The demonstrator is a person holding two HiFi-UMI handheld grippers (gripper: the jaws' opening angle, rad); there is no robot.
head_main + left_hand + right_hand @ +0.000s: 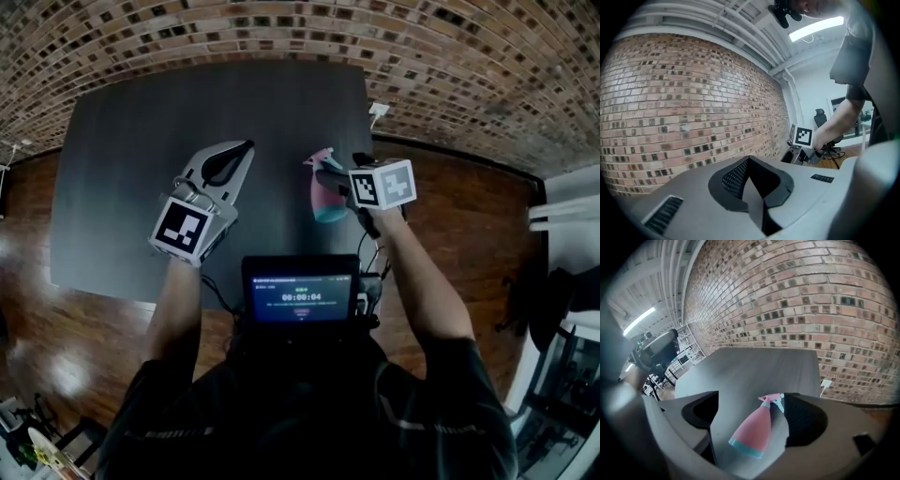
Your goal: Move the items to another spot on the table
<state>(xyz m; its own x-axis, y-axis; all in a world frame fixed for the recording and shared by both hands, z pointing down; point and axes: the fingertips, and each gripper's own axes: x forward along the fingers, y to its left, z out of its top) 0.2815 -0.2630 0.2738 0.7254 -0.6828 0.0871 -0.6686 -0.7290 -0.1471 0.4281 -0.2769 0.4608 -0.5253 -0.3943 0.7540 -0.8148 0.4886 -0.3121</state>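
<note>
While our right gripper (pixel 752 414) holds its fingers wide about the pink plastic spray bottle (pixel 749 434) and our left gripper (pixel 752 186) is closed empty, we judge the bottle light and slick: pinch mid-body.

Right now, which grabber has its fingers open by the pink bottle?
The right gripper: fingers apart, pink bottle framed between. The left gripper is shut, empty.

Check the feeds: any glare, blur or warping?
Head view: dim, bowed edges, sheen on the floor at left. Left gripper view: strong fisheye, ceiling light blown out. Right gripper view: fisheye too, yet the spray bottle between the open right tongs is sharp.
</note>
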